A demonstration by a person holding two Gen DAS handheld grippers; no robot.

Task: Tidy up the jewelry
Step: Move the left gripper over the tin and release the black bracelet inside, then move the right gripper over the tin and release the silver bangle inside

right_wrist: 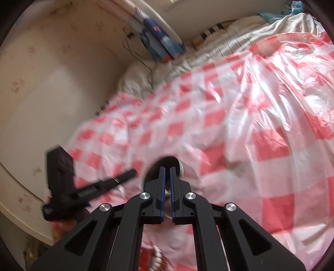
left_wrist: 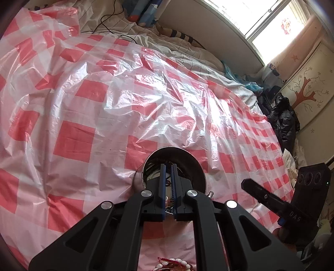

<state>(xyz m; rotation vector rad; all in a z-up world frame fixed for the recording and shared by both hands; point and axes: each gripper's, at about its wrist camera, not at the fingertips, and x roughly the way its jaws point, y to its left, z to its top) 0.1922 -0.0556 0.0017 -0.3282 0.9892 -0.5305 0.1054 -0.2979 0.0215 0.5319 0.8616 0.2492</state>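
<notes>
A round metal bowl (left_wrist: 187,160) sits on the pink-and-white checked plastic sheet (left_wrist: 87,116), with dark strands of jewelry inside. My left gripper (left_wrist: 168,166) reaches over its near rim, jaws shut to a thin slit. A chain and a pinkish bead show through the slit; whether they are pinched I cannot tell. My right gripper (left_wrist: 244,184) hovers just right of the bowl. In the blurred right wrist view, my right gripper (right_wrist: 167,168) is shut and empty over the bowl (right_wrist: 177,163), with the left gripper (right_wrist: 132,173) to its left. A white bead bracelet (left_wrist: 177,263) with red cord lies under the gripper's frame.
The sheet covers a bed with rumpled grey-white bedding (left_wrist: 187,56) behind it. A black cable (left_wrist: 108,18) and a blue object (left_wrist: 144,12) lie at the far edge. Dark clothing (left_wrist: 281,116) is heaped to the right by a decorated cabinet (left_wrist: 309,89). A cream wall (right_wrist: 52,83) borders the bed.
</notes>
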